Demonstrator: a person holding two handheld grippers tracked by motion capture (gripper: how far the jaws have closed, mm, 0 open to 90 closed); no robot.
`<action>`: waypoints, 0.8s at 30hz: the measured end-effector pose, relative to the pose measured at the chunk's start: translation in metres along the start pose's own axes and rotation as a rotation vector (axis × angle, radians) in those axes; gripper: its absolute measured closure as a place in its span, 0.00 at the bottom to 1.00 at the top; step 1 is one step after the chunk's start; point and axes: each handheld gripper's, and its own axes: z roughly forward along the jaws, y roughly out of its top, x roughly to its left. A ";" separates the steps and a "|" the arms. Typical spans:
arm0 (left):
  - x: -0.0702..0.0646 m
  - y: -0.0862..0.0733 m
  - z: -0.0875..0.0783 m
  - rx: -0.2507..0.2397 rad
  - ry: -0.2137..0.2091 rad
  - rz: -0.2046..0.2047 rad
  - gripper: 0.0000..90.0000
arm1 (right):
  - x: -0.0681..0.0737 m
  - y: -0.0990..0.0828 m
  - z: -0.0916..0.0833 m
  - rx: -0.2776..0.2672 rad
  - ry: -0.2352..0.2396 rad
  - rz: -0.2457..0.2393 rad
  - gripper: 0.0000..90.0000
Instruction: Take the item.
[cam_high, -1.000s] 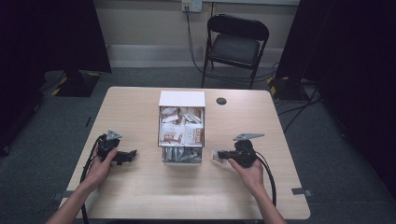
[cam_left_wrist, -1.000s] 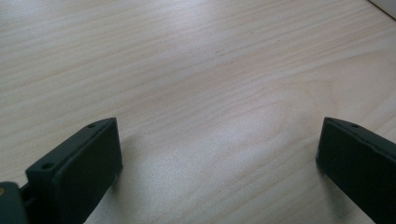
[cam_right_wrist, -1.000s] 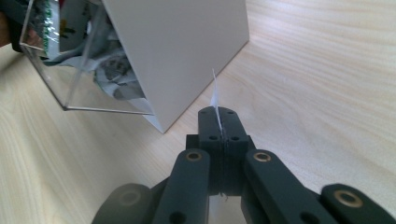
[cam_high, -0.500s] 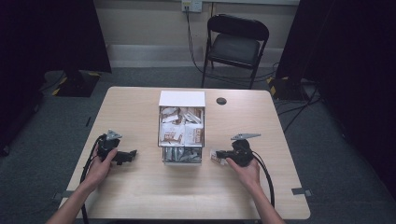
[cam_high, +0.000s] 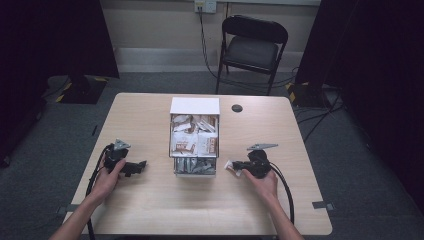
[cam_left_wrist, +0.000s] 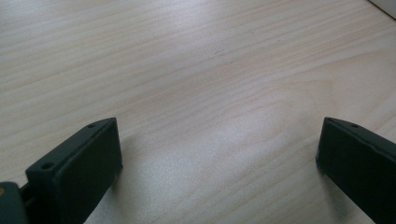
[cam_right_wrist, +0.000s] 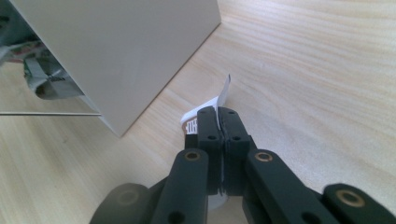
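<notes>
Right gripper (cam_right_wrist: 218, 122): jaws pinched on a white packet (cam_right_wrist: 212, 105) (thin, flat), low over the table (cam_high: 150, 210), just right of the box (cam_high: 195, 106).
Left gripper (cam_left_wrist: 219, 154): jaws wide apart, holding nothing.

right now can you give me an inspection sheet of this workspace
surface: light wood table, bare in front of the person
job's things: white box at the table's middle, packed with small packets; one thin white packet pinched in the right gripper, just beside the box
clutter: small dark round spot on the table behind the box, too small to tell what it is
grippers: left gripper open, jaws wide apart over bare wood; right gripper shut on the packet
cables: one black cable trails from the right gripper, another from the left
surroundings: black folding chair behind the table, grey carpet, wall socket with cords
</notes>
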 end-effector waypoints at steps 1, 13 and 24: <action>0.000 0.000 0.000 -0.002 0.001 0.000 0.00 | 0.000 0.000 0.001 0.002 -0.010 -0.001 0.97; 0.000 0.000 0.000 -0.002 0.001 0.000 0.00 | -0.003 -0.003 0.003 -0.002 -0.036 0.001 0.88; 0.000 0.000 0.000 0.000 0.000 0.001 0.00 | -0.005 -0.001 0.003 -0.011 -0.052 0.007 0.73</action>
